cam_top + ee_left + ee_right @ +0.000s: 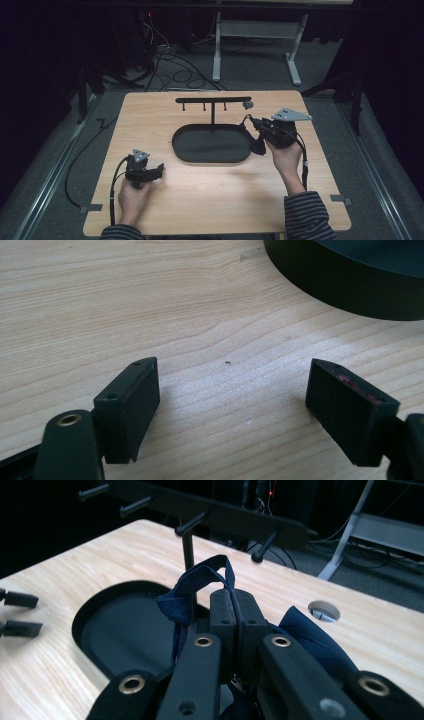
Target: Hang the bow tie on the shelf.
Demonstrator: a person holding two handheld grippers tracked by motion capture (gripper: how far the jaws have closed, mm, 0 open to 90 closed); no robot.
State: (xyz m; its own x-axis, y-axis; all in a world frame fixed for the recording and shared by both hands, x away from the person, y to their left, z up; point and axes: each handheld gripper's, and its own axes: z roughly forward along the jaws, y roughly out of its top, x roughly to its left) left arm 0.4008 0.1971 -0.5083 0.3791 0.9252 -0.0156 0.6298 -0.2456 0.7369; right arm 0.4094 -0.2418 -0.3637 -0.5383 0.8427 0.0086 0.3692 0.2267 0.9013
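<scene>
Navy cloth loop (210, 577) pinched in right gripper (261, 131), jaws closed on it, held over tray (185, 150) rim near hook rack (212, 100). Left gripper (159, 170) idle, jaws apart, empty. Prob hang step; next: lift loop onto peg (192, 522).

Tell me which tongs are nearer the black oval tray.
Right. The right tongs, shut on a dark blue cloth strap, hang at the black oval tray's right end; the left tongs sit open, off its near-left corner.

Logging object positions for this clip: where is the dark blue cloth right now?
The dark blue cloth is pinched in the shut right gripper, held at the right end of the black oval tray, below the peg rack in the high view.
</scene>
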